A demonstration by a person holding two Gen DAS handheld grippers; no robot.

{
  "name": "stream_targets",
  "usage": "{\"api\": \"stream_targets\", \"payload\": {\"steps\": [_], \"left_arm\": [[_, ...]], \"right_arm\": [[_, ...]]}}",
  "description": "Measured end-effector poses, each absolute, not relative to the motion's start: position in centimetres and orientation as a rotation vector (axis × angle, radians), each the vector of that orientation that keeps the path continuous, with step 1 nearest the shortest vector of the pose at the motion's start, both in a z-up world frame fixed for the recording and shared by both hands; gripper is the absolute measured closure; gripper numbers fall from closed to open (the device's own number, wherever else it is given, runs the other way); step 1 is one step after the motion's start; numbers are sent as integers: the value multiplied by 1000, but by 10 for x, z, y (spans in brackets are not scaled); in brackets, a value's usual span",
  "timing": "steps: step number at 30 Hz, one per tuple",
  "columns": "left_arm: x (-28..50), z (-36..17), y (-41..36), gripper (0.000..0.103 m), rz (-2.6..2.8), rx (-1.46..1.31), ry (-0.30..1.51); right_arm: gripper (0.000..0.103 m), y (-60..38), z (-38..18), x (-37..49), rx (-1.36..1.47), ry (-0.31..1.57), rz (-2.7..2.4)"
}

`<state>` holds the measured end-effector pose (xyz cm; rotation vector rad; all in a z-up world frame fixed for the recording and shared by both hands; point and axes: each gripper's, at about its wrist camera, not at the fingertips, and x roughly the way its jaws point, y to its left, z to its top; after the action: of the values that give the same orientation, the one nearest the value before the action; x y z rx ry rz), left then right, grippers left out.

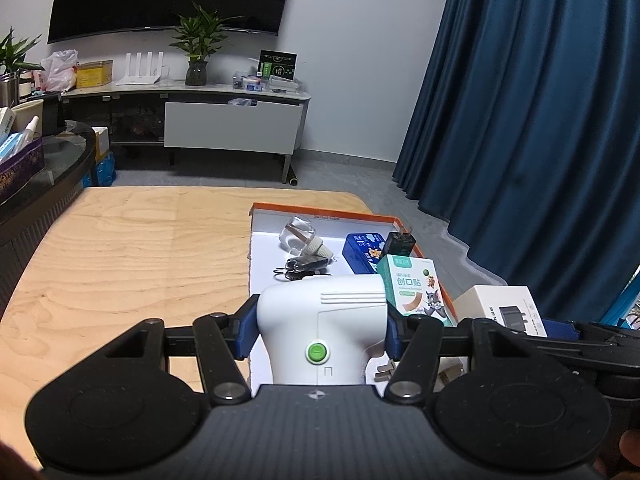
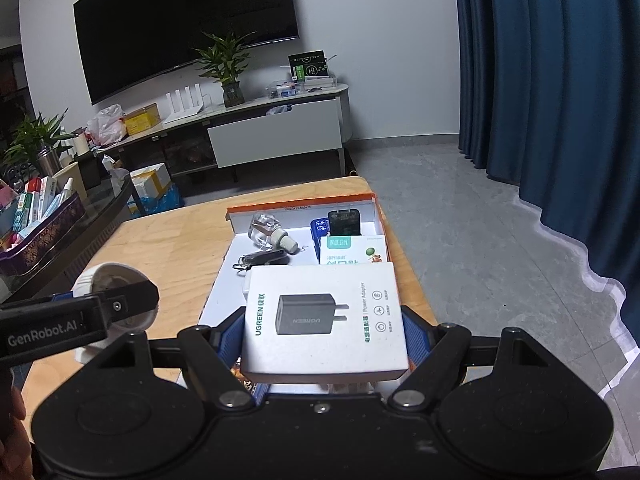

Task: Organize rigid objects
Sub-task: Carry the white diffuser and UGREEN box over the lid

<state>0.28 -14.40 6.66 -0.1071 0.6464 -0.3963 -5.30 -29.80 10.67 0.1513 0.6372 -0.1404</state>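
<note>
My left gripper (image 1: 320, 328) is shut on a white handheld device (image 1: 320, 320) with a green button, held above the near end of the orange-rimmed white tray (image 1: 320, 213). My right gripper (image 2: 322, 332) is shut on a white power adapter box (image 2: 324, 320), held over the tray's (image 2: 300, 204) near right part. The box also shows in the left wrist view (image 1: 504, 308). In the tray lie a clear glass bottle (image 1: 298, 236), a key fob (image 1: 304, 266), a blue case (image 1: 360, 250), a black charger (image 1: 400, 244) and a bandage box (image 1: 416, 292).
The tray sits on the right side of a light wooden table (image 1: 120, 260). A dark glass table (image 2: 96, 208) with a purple box of items (image 2: 40, 224) stands to the left. A TV stand (image 1: 224, 120) is at the back wall, blue curtains (image 1: 540, 120) on the right.
</note>
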Motion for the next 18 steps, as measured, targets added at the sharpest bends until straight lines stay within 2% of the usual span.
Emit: {"api": "stream_targets", "payload": {"steps": [18], "left_arm": [[5,60,-146,44,-398,-102,671]], "right_arm": [[11,-304,100,-50,156,655,-151]]}}
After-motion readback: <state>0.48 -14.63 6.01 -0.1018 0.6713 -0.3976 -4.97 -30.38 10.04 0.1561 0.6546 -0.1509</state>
